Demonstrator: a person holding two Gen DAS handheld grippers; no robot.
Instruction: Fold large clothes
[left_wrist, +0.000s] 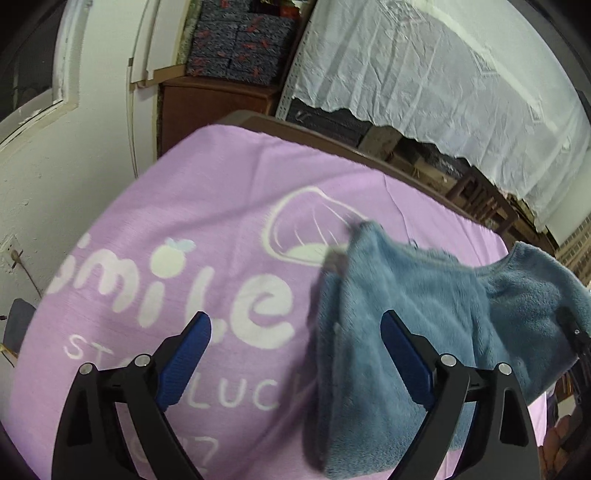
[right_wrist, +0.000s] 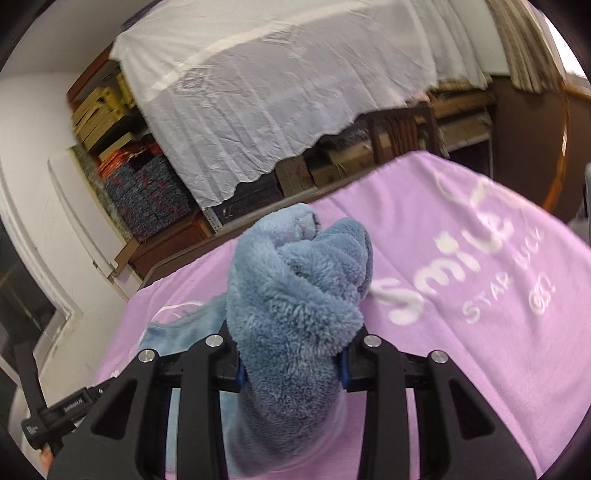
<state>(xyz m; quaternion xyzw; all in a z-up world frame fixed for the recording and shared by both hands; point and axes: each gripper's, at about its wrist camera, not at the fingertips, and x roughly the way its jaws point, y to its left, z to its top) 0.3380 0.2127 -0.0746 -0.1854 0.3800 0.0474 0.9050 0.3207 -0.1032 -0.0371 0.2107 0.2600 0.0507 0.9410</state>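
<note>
One blue fleece garment (left_wrist: 424, 317) is all we count to fold, and it hangs lifted over the lilac blanket (left_wrist: 207, 206) that covers the worktop (left_wrist: 314, 134). In the left wrist view its long axis runs from a raised tip near the blanket's middle down toward the near right corner, one fold drooping at the near edge. Our left claw (left_wrist: 295, 354) stands wide, its two blue pads (left_wrist: 184, 362) apart; one pad lies in front of the fleece, and we cannot tell if it touches. The right wrist view shows what the left does not: our right claw (right_wrist: 293, 363) pinches a thick bunch of the fleece (right_wrist: 295, 295), which bulges up and forward out of the jaws. Only there do we see the rest trailing flat to the left (right_wrist: 177, 332) on the blanket. One white cloth (right_wrist: 258, 92) drapes the shelving beyond the far edge
</note>
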